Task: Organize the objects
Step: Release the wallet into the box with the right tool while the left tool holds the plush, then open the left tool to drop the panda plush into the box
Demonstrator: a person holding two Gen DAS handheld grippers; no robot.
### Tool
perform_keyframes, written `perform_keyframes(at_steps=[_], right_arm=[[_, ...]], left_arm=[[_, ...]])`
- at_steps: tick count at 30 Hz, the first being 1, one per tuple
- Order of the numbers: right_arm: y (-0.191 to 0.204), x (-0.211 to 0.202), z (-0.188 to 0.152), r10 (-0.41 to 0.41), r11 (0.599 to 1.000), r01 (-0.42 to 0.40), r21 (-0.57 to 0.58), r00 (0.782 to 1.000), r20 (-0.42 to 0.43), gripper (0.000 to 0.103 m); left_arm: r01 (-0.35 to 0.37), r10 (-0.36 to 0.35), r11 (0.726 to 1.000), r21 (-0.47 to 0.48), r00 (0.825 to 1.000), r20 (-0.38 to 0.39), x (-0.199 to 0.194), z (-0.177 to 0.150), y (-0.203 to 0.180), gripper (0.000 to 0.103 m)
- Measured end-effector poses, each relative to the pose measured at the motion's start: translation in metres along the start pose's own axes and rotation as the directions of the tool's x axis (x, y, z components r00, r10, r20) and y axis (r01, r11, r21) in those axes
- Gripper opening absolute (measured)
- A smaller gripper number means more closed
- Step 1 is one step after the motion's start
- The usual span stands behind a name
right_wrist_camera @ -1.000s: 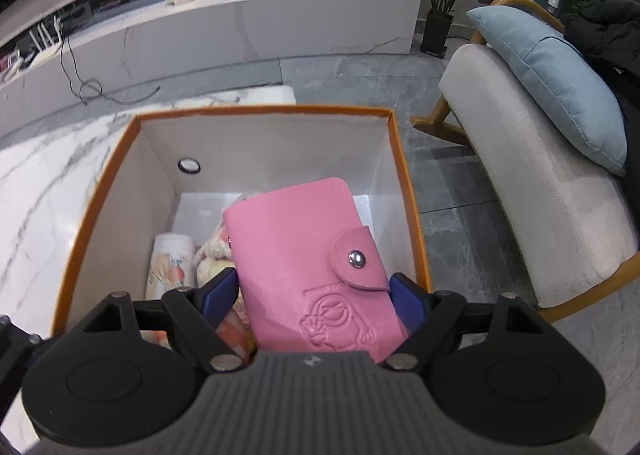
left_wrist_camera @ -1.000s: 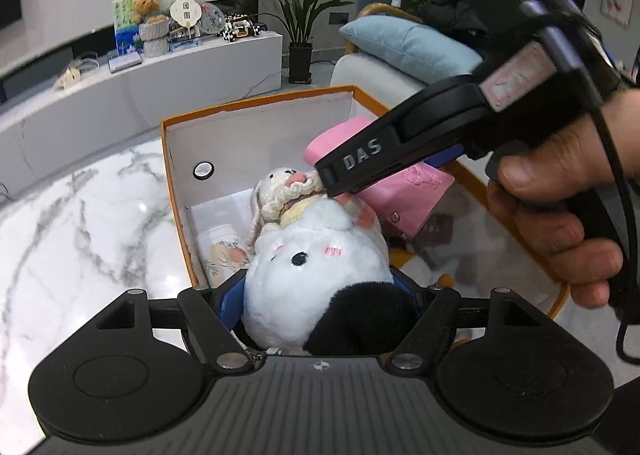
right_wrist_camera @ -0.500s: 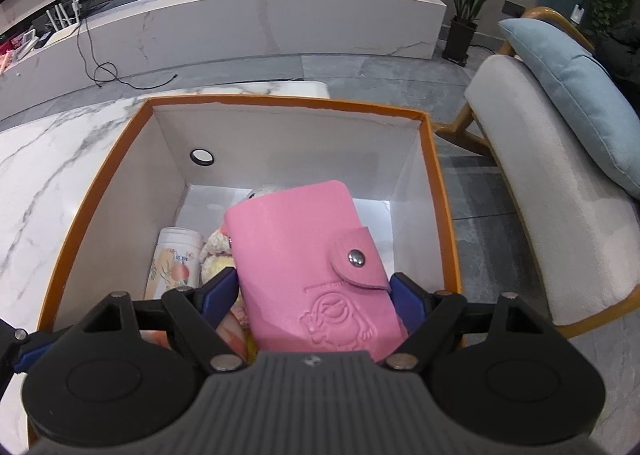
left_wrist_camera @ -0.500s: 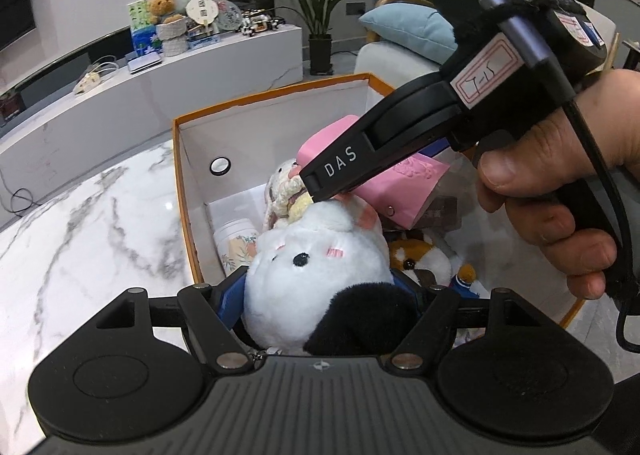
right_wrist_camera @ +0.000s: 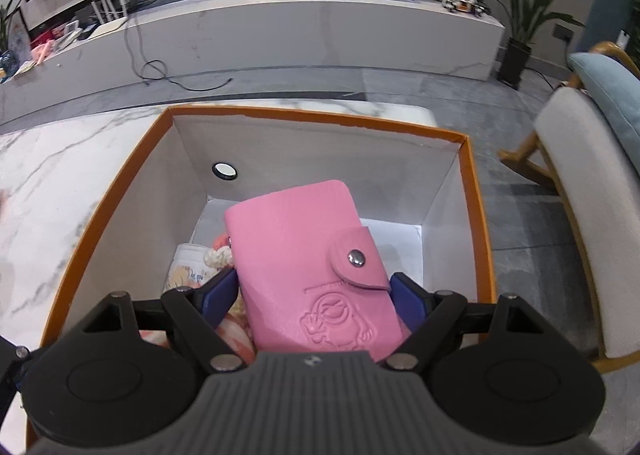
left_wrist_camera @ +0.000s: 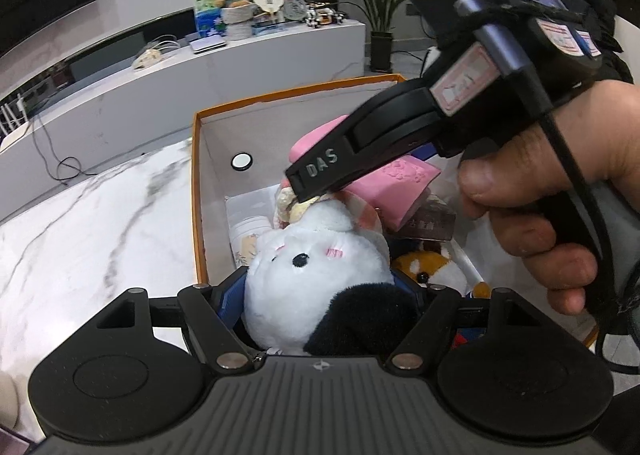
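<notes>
Gripping a pink wallet (right_wrist_camera: 308, 267), right gripper (right_wrist_camera: 316, 295) holds it over the orange-rimmed box (right_wrist_camera: 478, 215) w/ fingers clamped on both edges. Left gripper (left_wrist_camera: 320, 295) pinches a white plush (left_wrist_camera: 312, 271) above same box, on marble bench (left_wrist_camera: 88, 223).

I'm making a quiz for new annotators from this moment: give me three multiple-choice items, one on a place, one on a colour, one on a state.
1. Where is the pink wallet?
A. on the marble table
B. above the open box, between the right gripper's fingers
C. on the chair

2. What colour is the box rim?
A. orange
B. green
C. black

3. What is the left gripper doing?
A. empty
B. out of view
C. gripping a white plush toy

Key: B, the wallet sits between the blue pads over the box; A, an orange edge rims the white walls; C, the plush fills the jaws.
</notes>
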State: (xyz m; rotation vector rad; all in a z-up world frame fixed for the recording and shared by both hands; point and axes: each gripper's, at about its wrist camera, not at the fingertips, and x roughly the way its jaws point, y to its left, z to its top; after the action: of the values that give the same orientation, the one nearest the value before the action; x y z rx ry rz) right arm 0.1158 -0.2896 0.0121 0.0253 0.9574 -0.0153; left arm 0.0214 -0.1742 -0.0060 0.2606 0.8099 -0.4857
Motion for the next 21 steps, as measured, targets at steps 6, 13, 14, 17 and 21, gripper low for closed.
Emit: perform_keyframes(at_steps=[6, 13, 14, 17, 21], right_arm=[[0.029, 0.002, 0.002, -0.017, 0.999, 0.017, -0.043, 1.000, 0.004, 0.087], [0.032, -0.004, -0.001, -0.022, 0.999, 0.022, -0.025, 1.000, -0.001, 0.092], [0.030, -0.007, -0.001, -0.019, 1.000, 0.019, -0.022, 1.000, 0.007, 0.093], [0.028, -0.022, -0.003, -0.012, 1.000, 0.012, -0.021, 0.999, 0.033, 0.094], [0.022, -0.040, -0.007, -0.009, 1.000, 0.010, -0.018, 0.998, 0.059, 0.096]], left_arm=[[0.037, -0.036, 0.999, -0.013, 0.998, 0.048, -0.008, -0.008, 0.018, 0.087], [0.068, -0.066, 0.997, -0.018, 0.992, 0.105, -0.022, -0.013, 0.027, 0.091], [0.074, -0.070, 0.997, -0.027, 0.991, 0.113, -0.025, -0.014, 0.029, 0.091], [0.082, -0.075, 0.996, -0.045, 0.988, 0.138, -0.033, -0.016, 0.033, 0.091], [0.071, -0.060, 0.995, -0.064, 0.985, 0.165, -0.039, -0.014, 0.039, 0.092]])
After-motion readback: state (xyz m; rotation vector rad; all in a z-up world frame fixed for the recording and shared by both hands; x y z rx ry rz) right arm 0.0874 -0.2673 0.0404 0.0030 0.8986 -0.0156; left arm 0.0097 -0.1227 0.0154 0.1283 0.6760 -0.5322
